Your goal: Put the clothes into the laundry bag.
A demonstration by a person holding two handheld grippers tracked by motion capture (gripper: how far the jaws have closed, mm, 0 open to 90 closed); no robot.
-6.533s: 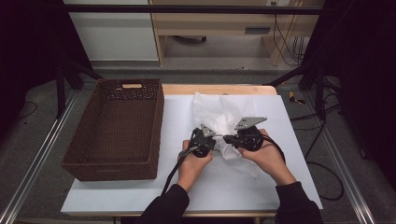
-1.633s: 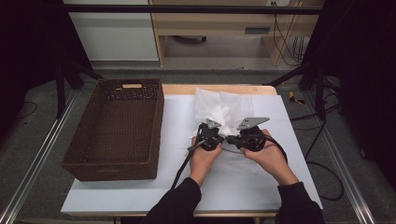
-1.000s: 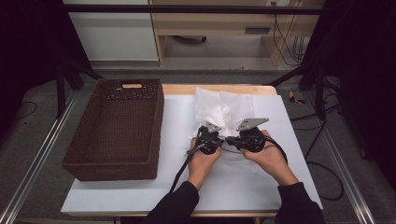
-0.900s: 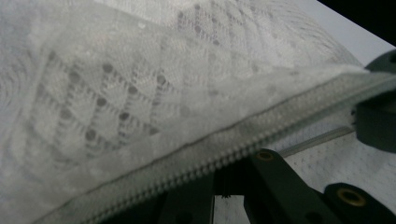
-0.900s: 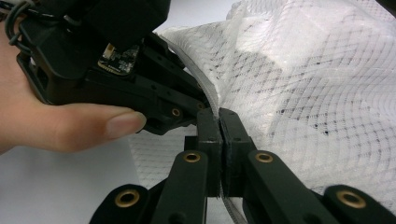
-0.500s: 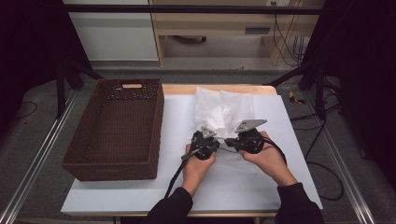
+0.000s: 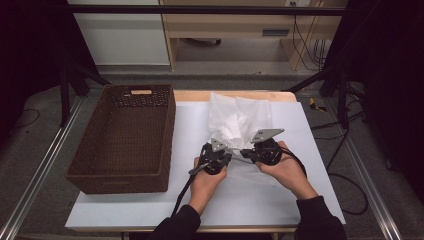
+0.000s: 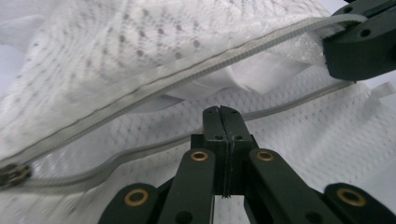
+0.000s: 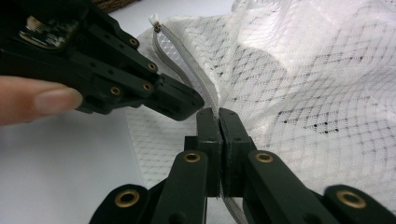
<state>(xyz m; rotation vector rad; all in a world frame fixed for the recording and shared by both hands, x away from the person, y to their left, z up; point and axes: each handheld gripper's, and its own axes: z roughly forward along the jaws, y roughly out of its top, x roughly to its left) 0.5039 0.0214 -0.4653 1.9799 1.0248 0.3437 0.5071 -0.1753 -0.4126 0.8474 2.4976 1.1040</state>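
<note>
A white mesh bag [image 7: 240,120] lies on the table [image 7: 150,210], reaching from the middle of the far edge back toward the centre, its near end bunched between the two grippers. A grey zip [image 8: 187,77] runs along the bag's open mouth, one tape lifted and the other lying lower on the mesh, with the metal slider [image 8: 11,173] at the far left of the left gripper view. The left gripper [image 7: 226,158] sits near the table's centre, its jaws pressed together; in the left gripper view [image 8: 221,112] their tips rest against the lower zip tape, and whether they pinch mesh I cannot tell. The right gripper [image 7: 246,155] is just beside it, tip to tip, jaws also pressed together and pinching the zip tape [image 9: 205,88], which rises from between them in the right gripper view [image 9: 218,114] and comes out again below them. In that view the left gripper's dark body crosses from the upper left, with a fingertip [image 9: 37,100] behind it. A brown wicker basket [image 7: 120,175] stands along the table's left edge, well apart from the bag.
</note>
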